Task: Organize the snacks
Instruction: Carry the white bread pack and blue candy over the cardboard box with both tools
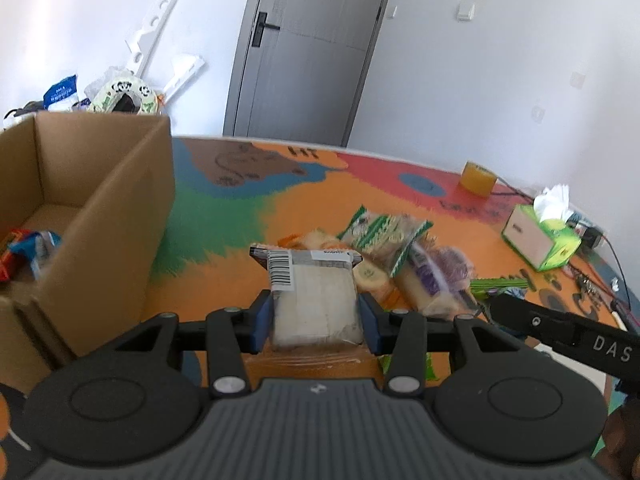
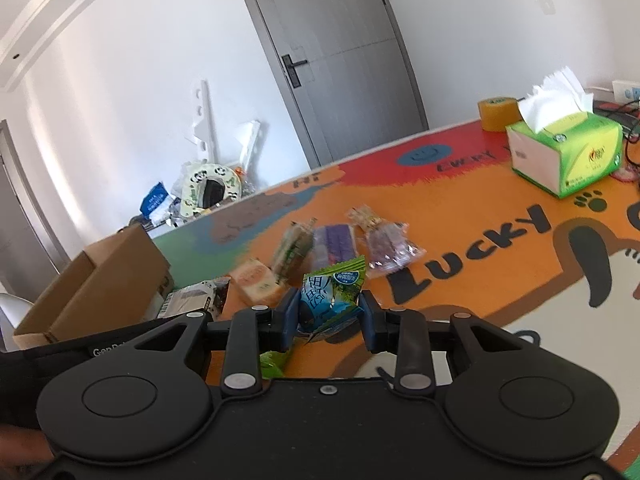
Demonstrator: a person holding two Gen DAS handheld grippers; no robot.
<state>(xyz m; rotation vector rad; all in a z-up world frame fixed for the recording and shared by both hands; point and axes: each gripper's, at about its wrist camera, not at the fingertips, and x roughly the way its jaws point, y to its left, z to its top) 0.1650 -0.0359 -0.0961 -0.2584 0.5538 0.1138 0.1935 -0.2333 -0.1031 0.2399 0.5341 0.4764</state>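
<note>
Both grippers grasp a snack above the colourful table [image 1: 248,280], beside the cardboard box [image 1: 120,208].

The table carries the open cardboard box at its left, with a few wrapped snacks lying inside. A loose pile of snack packs [image 1: 404,256] lies near the table's middle, and a green tissue box [image 2: 576,152] and a roll of yellow tape [image 2: 498,114] stand well apart at the far right. The left gripper [image 1: 318,316] has its blue fingers [image 1: 262,318] clenched on a clear-wrapped white sandwich pack [image 1: 316,304] with a barcode label. The right gripper [image 2: 328,316] pinches a blue-and-green snack packet [image 2: 328,296] between its fingers.
</note>
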